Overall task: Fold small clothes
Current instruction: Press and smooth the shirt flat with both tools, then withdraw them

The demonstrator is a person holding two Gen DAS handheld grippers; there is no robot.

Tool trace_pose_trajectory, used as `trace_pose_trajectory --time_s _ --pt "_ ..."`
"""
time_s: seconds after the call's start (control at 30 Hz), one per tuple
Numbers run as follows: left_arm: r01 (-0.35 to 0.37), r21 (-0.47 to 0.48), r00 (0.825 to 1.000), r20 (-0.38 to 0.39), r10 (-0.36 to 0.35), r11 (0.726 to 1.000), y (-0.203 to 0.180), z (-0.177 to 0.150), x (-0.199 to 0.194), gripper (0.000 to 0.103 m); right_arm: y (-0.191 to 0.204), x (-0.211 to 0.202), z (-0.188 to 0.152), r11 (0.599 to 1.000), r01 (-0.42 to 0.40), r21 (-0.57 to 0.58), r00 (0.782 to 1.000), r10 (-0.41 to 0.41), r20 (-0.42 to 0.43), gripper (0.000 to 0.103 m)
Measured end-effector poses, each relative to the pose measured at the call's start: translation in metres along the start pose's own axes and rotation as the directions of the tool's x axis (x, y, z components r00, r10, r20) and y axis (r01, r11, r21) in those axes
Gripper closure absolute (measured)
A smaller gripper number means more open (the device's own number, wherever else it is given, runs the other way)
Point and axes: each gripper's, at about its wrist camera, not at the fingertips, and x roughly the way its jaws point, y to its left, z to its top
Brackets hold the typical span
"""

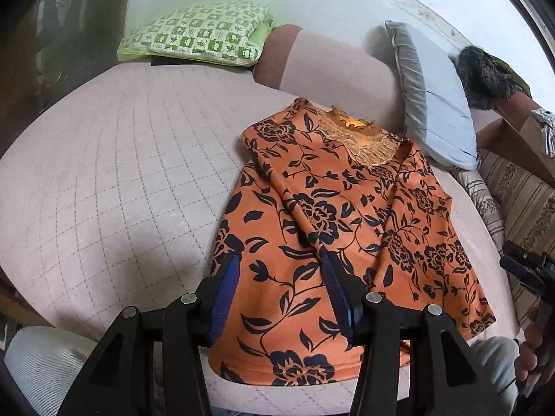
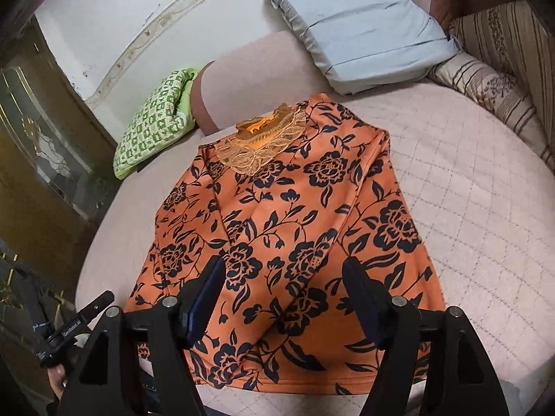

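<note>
An orange top with black flowers and a lace collar lies flat on the pink quilted bed, both sleeves folded in over its front. My left gripper is open and empty, held just above the top's lower left part. My right gripper is open and empty above the top near its hem. The right gripper's body also shows at the right edge of the left wrist view. The left gripper's body shows at the lower left of the right wrist view.
A green checked pillow lies at the head of the bed, with a grey-blue pillow and a striped cushion to the right. A dark cabinet stands left of the bed. A wall runs behind.
</note>
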Motion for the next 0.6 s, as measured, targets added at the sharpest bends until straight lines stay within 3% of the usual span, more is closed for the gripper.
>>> trace_pose_trajectory --time_s 0.37,0.5,0.6 --pt "0.008 -0.009 1.000 0.008 -0.008 1.000 0.001 -0.001 -0.002 0.053 0.002 -0.011 0.011 0.997 0.071 0.026 0.995 -0.073 0.071 0.031" --pt "0.014 -0.011 1.000 0.012 -0.014 1.000 0.001 -0.001 -0.003 0.053 -0.001 -0.013 0.018 0.998 0.011 0.060 0.999 -0.014 0.052 0.031" --pt "0.011 -0.004 1.000 0.017 -0.011 1.000 -0.001 -0.003 -0.005 0.053 -0.001 -0.008 0.024 0.998 0.039 0.045 0.999 -0.039 0.014 0.032"
